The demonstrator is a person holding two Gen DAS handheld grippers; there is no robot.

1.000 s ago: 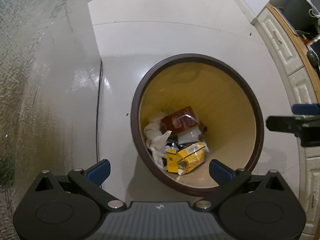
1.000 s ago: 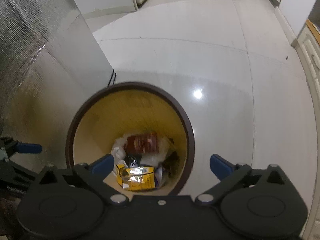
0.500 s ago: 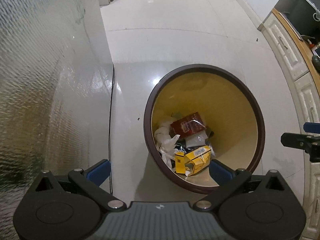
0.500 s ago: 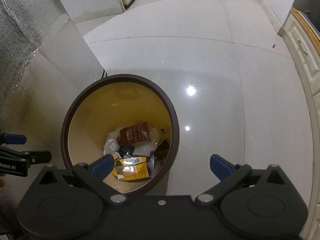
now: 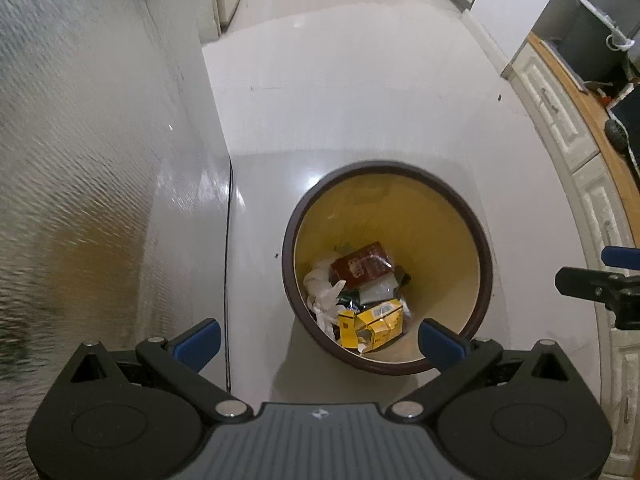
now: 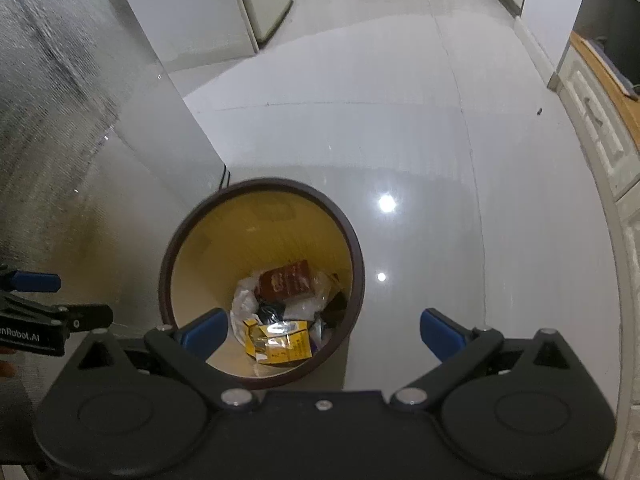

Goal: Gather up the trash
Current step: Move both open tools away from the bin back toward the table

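The pale tiled floor (image 5: 360, 100) filled most of both views, with a textured metallic appliance wall (image 5: 80, 160) rising on one side of the waste bin (image 5: 484, 264) and cream cabinets (image 5: 560, 120) under a wooden bench (image 5: 592, 120) well apart from it on the other side. The bin, brown-rimmed with a yellow inside, stood on the floor just beside the appliance wall, and a thin dark cable (image 5: 228, 260) ran down between the two.

Compared with a second ago, the bin looked smaller and sat lower in both views, and more floor showed beyond it. Both tools had lifted and drawn back from the bin's mouth. That suggests the drop into the bin was over and the person was pulling away, probably to look for more trash.

The left gripper (image 5: 318, 338) hung above the bin's near rim with its fingers spread wide and nothing between them. The right gripper (image 6: 324, 332) hung likewise over the near rim, fingers wide apart and empty.

At the bottom of the bin lay the collected trash: a dark red packet (image 5: 362, 266) furthest from the near rim, crumpled white plastic (image 5: 324, 292) beside it, and a crushed yellow carton (image 5: 372, 322) nearest the rim. No loose trash showed on the floor around the bin.
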